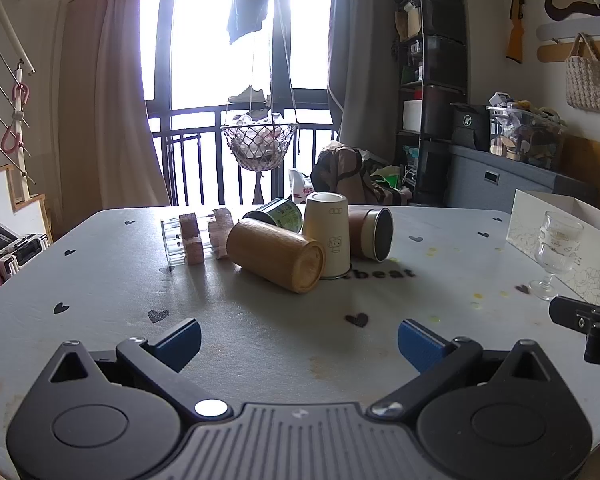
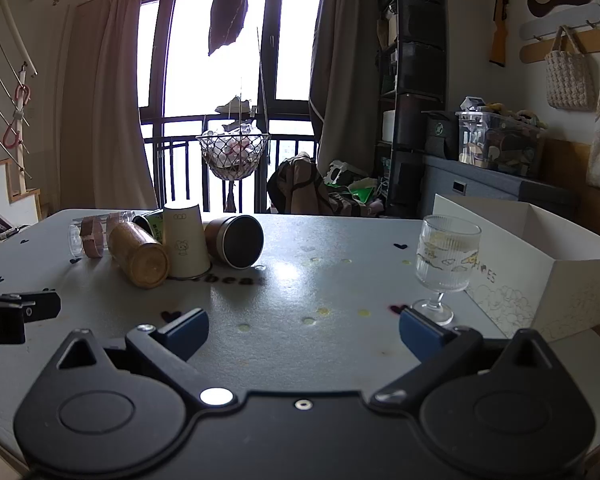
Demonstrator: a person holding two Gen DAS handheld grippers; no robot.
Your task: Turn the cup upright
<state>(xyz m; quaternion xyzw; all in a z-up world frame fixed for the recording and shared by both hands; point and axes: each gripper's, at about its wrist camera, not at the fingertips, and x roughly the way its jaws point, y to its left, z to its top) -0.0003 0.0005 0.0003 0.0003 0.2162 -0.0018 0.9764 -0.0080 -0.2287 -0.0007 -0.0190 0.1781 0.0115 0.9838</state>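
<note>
A cream paper cup (image 1: 328, 236) stands upside down on the table among several cups lying on their sides: a tan wooden cup (image 1: 276, 255), a brown cup with a dark inside (image 1: 374, 233), a green-labelled can (image 1: 278, 213) and a clear cup with pink bands (image 1: 190, 238). The same group shows in the right wrist view, with the paper cup (image 2: 185, 241) at the left. A stemmed glass (image 2: 444, 268) stands upright at the right. My left gripper (image 1: 299, 342) is open and empty, short of the cups. My right gripper (image 2: 303, 332) is open and empty, left of the glass.
A white open box (image 2: 540, 256) sits at the table's right edge behind the glass. The grey table cover (image 1: 260, 320) has heart prints and yellow spots. A wire basket (image 1: 258, 140) hangs beyond the far edge. Each gripper shows at the side of the other's view.
</note>
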